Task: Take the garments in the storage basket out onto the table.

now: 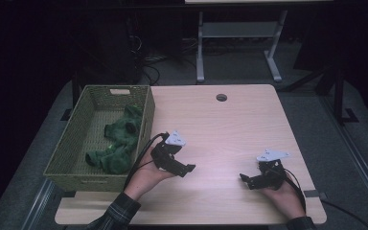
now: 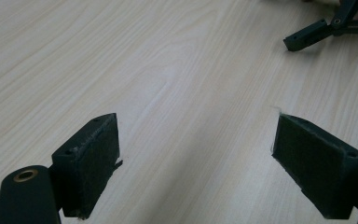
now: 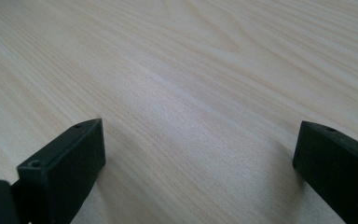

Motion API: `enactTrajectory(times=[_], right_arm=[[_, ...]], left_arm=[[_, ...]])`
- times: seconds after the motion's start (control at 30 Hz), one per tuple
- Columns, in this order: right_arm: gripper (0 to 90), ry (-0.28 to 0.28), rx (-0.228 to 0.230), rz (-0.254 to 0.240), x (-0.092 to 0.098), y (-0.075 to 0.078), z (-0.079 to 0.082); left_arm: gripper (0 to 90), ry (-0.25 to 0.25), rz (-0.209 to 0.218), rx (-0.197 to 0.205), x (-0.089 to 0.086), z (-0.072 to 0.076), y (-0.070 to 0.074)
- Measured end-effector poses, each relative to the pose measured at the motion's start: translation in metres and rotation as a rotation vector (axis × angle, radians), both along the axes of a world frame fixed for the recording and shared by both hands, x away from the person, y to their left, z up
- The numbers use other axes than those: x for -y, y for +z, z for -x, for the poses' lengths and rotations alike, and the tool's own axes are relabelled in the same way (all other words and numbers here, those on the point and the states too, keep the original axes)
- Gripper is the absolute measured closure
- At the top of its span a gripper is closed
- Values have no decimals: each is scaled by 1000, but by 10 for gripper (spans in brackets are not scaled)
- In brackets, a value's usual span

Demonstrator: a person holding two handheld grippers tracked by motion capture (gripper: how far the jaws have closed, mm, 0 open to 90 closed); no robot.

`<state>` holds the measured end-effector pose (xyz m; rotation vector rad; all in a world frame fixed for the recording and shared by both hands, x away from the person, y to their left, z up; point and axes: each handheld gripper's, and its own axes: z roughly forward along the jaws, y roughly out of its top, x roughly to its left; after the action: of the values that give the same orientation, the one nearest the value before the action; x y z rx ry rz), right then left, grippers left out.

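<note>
My left gripper (image 1: pixel 188 168) rests low over the light wooden table (image 1: pixel 220 134), just right of the woven basket (image 1: pixel 67 160). In the left gripper view its jaws stand wide apart with bare wood between them, so the left gripper (image 2: pixel 196 149) is open. My right gripper (image 1: pixel 244 178) sits near the table's front right, pointing left. Its jaws are also spread wide over bare wood in the right gripper view, and the right gripper (image 3: pixel 198 158) holds nothing. A green cloth (image 1: pixel 120 141) lies crumpled inside the basket. The right gripper's jaw tip shows far off in the left gripper view.
The olive woven basket sits at the table's left edge, overhanging it. A round cable hole (image 1: pixel 221 97) is at the table's far middle. Another desk's legs (image 1: pixel 200 48) stand on the dark floor behind.
</note>
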<state>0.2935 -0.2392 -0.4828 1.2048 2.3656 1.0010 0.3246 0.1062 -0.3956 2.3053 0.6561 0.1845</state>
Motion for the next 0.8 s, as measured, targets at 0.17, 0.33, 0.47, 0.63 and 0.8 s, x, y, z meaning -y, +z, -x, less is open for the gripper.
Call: enactTrajectory(times=[0.17, 0.33, 0.47, 0.63, 0.8], right_arm=[[18, 0, 1, 0, 0, 0, 0], [18, 1, 1, 0, 0, 0, 0], [18, 1, 1, 0, 0, 0, 0], [18, 1, 1, 0, 0, 0, 0], [18, 1, 1, 0, 0, 0, 0]], left_arm=[[140, -3, 9, 5, -1, -3, 9], [141, -13, 5, 5, -4, -6, 19], [142, -16, 5, -2, -7, -9, 27], [142, -19, 2, 3, -9, -15, 38], [142, -25, 10, 3, -12, -21, 47]])
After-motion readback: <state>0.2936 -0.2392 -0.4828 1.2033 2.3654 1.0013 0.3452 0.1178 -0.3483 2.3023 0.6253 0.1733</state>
